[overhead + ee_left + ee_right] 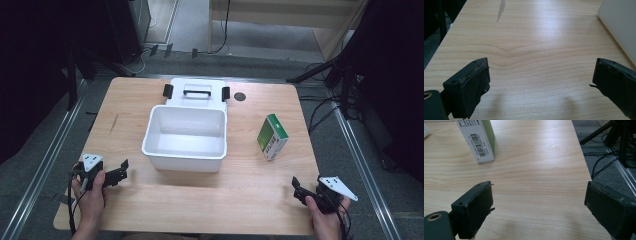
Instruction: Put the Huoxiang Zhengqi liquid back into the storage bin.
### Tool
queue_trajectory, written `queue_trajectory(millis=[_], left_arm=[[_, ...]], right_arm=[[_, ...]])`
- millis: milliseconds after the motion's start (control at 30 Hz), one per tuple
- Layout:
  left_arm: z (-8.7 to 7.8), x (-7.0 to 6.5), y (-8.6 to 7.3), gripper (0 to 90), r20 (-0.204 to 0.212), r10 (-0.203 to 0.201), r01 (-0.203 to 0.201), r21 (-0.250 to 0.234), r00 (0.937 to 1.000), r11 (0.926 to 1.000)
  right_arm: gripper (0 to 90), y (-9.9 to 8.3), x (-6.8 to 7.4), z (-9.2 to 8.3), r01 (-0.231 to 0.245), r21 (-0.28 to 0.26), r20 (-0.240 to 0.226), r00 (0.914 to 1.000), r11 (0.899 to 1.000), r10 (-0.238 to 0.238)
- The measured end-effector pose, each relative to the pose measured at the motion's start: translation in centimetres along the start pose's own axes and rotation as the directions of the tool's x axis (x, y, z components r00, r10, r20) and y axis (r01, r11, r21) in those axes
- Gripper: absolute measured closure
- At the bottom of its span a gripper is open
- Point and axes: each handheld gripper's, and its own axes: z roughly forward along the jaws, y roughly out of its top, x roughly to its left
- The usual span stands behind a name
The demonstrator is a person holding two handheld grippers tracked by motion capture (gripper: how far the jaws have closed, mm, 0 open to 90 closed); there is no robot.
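Note:
A white open bin stands in the middle of the wooden table, its lid with a black handle lying behind it. A green and white box stands upright to the bin's right; its barcode side faces my right gripper. My left gripper rests near the table's front left, open, with bare wood between its jaws. The bin's wall lies ahead and to its right. My right gripper sits at the front right, open and holding nothing.
A dark round mark sits by the lid at the back. A grey streak marks the wood on the left. Table edges are near both hands; tripod legs and cables lie on the floor at the right.

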Motion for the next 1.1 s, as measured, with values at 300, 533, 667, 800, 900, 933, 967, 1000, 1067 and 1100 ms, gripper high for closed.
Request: queue_trajectory(millis=[300,533,667,800,900,933,967,1000,1067,1100], left_arm=[[0.0,0.0,0.0,2.0,0.002,-0.007,0.007,-0.007,1.0000,1.0000],[0.0,0.1,0.0,2.0,0.000,-0.009,0.009,-0.010,1.0000,0.9999],[0.0,0.1,0.0,2.0,0.002,-0.014,0.014,-0.011,0.9999,0.9998],[0.0,0.1,0.0,2.0,0.002,-0.012,0.012,-0.003,0.9999,0.9999],[0.0,0.1,0.0,2.0,0.003,-0.013,0.013,-0.002,0.9999,0.9999],[0.0,0.1,0.0,2.0,0.002,-0.013,0.013,-0.003,0.9999,0.9999],[0.0,0.1,0.0,2.0,0.002,-0.015,0.015,-0.004,0.9999,0.9999],[0.0,0.1,0.0,2.0,0.002,-0.015,0.015,-0.004,0.9999,0.9999],[0.0,0.1,0.0,2.0,0.004,-0.015,0.016,-0.004,0.9999,0.9999],[0.0,0.1,0.0,2.0,0.005,-0.016,0.016,-0.003,0.9999,0.9999]], right_arm=[[7.9,0.0,0.3,0.0,0.029,0.003,0.021,0.9993,1.000,-0.029],[7.9,0.9,0.7,-0.2,0.086,0.047,0.049,0.9948,0.995,-0.089],[7.9,1.6,1.3,-0.3,0.128,0.089,0.047,0.9901,0.988,-0.132],[7.9,2.9,2.1,0.0,0.183,0.176,0.038,0.9805,0.967,-0.193],[7.8,4.4,3.1,0.7,0.283,0.300,0.038,0.9507,0.911,-0.308],[7.8,4.4,3.1,0.7,0.283,0.300,0.038,0.9507,0.911,-0.308],[7.8,5.1,3.4,0.9,0.303,0.356,0.026,0.9424,0.884,-0.334],[7.8,5.1,3.4,0.9,0.303,0.356,0.026,0.9424,0.884,-0.334],[7.9,6.3,3.9,1.3,0.324,0.428,-0.009,0.9351,0.844,-0.354],[7.9,6.3,3.9,1.3,0.324,0.428,-0.009,0.9351,0.844,-0.354]])
